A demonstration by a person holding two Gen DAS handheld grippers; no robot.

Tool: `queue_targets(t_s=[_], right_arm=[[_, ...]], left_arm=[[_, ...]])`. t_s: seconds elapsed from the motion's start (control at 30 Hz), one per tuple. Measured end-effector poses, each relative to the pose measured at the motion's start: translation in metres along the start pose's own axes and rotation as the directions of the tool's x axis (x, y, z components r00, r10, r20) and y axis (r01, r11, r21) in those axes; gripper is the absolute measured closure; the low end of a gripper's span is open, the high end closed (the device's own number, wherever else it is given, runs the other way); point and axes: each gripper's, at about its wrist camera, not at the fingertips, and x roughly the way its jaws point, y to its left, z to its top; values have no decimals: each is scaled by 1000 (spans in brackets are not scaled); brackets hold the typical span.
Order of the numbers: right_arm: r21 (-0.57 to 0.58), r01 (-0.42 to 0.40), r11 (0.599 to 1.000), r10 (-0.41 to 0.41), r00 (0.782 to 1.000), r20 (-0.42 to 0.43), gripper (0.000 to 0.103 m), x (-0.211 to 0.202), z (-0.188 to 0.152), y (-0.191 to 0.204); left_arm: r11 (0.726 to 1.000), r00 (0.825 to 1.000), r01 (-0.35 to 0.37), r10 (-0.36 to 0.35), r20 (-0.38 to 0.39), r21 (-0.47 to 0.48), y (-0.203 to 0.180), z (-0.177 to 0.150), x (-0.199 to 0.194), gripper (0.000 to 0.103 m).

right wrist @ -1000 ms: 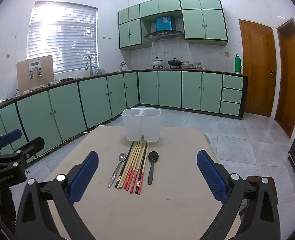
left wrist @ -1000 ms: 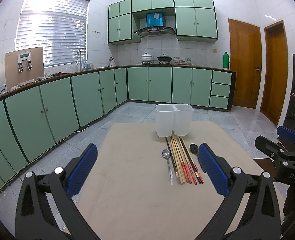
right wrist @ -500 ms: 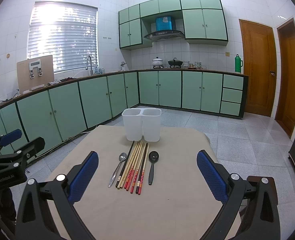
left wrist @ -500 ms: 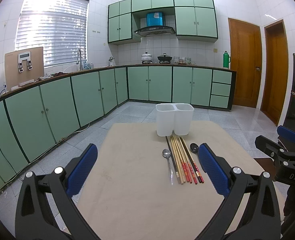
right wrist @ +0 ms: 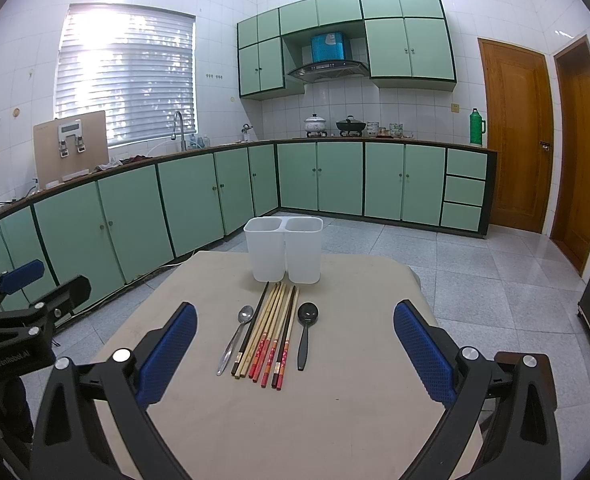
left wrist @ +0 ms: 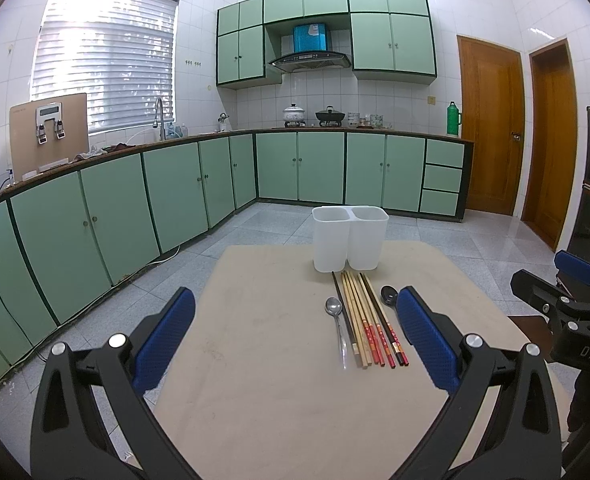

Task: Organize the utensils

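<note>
My right gripper [right wrist: 295, 354] is nearer, jaws spread wide and empty like the left gripper [left wrist: 295, 340]; the thin wooden and red-ended chopsticks [right wrist: 269, 330] lie mid-desk, pointing far toward the white two-part plastic holder [right wrist: 283, 249]

Spoons [right wrist: 242, 336], chopsticks [right wrist: 269, 334] before holder [right wrist: 283, 250]

Black spoon [left wrist: 388, 295] handle hidden behind left gripper [left wrist: 295, 340] finger — table [right wrist: 335, 420] near edge cut off.
</note>
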Motion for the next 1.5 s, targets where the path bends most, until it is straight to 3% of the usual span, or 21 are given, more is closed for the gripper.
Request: queue_targets(t_s=[0.7, 1.0, 1.3, 1.5], right_arm=[[4, -1, 1000, 1, 1000, -8, 6, 6, -1, 2], [0, 9, 1000, -9, 999, -38, 6, 29, 1, 0], [-26, 44, 999, -47, 987, -152, 8, 111, 4, -14], [-1, 44, 999, -42, 958, -282, 16, 189, -6, -26]], left_arm=[[1000, 1000, 0, 0, -4, -2, 6, -2, 0, 5], [1000, 999, -5, 5, -41, -1, 13, -1, 27, 5], [998, 988, -46, 50, -146, 30, 26, 2, 112, 5], [996, 968, -79, 89, -234, 50, 38, -6, 172, 5]])
